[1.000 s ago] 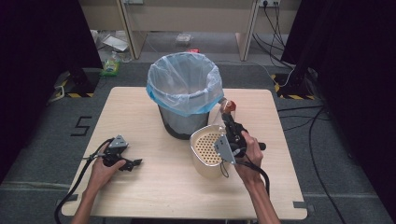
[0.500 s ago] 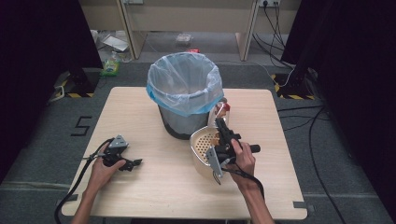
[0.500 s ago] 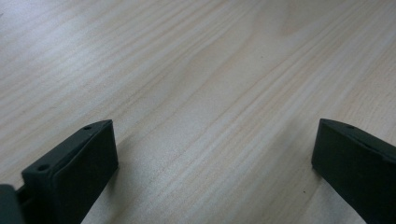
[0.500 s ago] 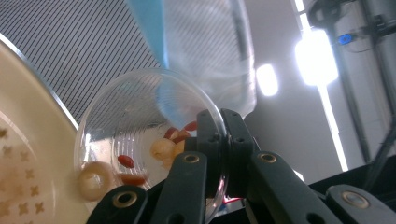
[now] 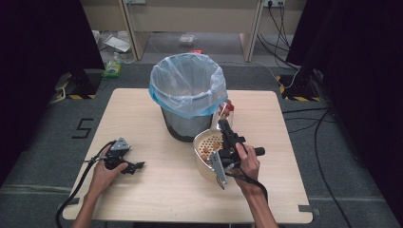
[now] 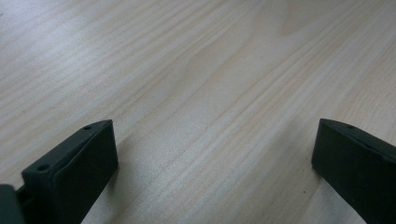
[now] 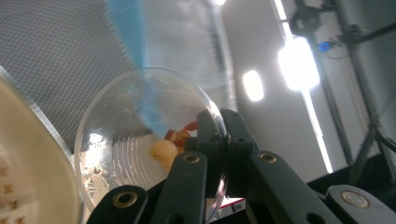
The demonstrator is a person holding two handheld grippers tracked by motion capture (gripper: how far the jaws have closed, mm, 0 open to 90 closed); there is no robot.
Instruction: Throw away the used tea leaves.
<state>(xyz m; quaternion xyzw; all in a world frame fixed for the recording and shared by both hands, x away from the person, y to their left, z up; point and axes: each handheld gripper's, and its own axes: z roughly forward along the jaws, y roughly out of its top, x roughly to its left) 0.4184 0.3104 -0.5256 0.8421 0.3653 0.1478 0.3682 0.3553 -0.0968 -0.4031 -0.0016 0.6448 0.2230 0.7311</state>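
Just right of the bin, at about five o'clock from it, a clear plastic cup [image 7: 149,144] with food scraps is clamped by its rim in the right claw [image 5: 224,124], tilted, likely for emptying. Below sits a cream strainer bowl [image 5: 205,151]. The bin [image 5: 189,95] stands mid-surface [image 5: 142,190]. At eight o'clock the left claw [image 5: 138,166] rests open. No readable writing.

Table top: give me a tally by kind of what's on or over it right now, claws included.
Bins with a blue liner: 1
Cream strainer baskets: 1
Clear plastic cups: 1
Claws, left claw and right claw: 2
Total: 5
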